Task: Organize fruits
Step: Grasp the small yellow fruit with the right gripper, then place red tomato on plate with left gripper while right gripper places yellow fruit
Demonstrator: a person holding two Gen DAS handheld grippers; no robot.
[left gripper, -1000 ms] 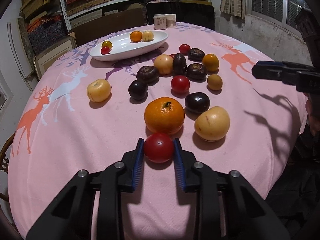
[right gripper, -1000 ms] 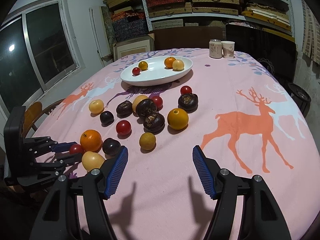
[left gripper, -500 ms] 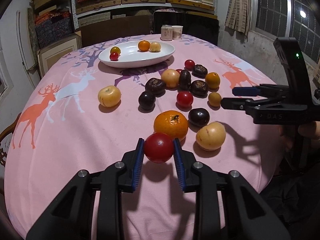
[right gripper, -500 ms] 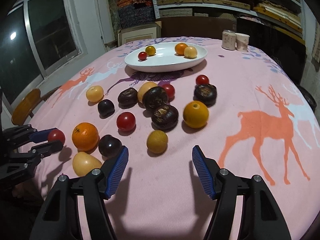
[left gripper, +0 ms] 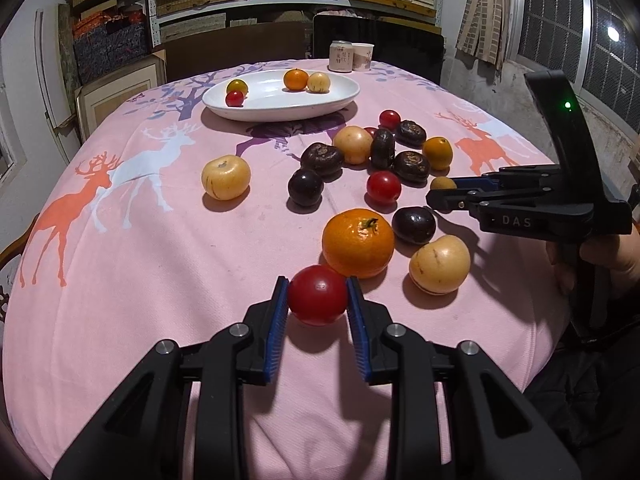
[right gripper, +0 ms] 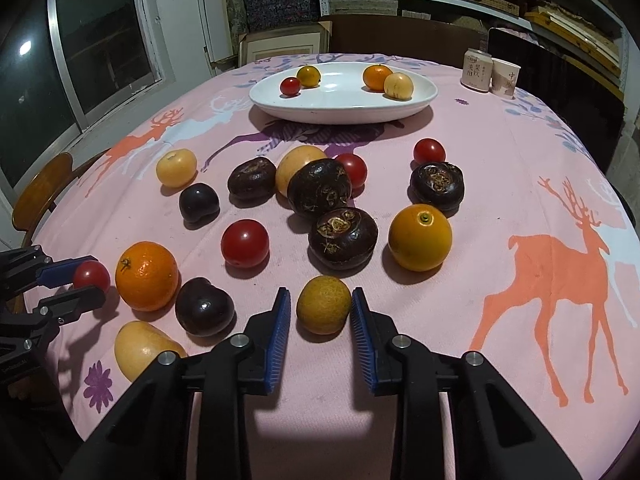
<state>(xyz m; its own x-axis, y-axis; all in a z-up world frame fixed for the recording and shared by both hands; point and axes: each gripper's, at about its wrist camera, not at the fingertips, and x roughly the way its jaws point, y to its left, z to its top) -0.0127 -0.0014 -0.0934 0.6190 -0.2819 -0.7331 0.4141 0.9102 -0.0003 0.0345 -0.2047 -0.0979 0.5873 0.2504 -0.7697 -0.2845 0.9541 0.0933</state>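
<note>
My left gripper is shut on a red cherry tomato, held just above the pink cloth beside a big orange. My right gripper has its jaws closing on a small yellow-green citrus that sits on the cloth; the blue pads hug both its sides. A white oval plate at the far side carries a small tomato, a small yellow fruit, an orange and a pale yellow fruit. From the left wrist view the right gripper reaches in from the right, its tips at that citrus.
Several loose fruits lie between plate and grippers: dark water chestnuts, dark plums, tomatoes, an orange and pale yellow fruits. A can and a paper cup stand far right. A wooden chair is at the left edge.
The right gripper came forward and down over the small yellow-green citrus, and its wide jaws narrowed around it. The left gripper keeps hold of the tomato, with little movement.
</note>
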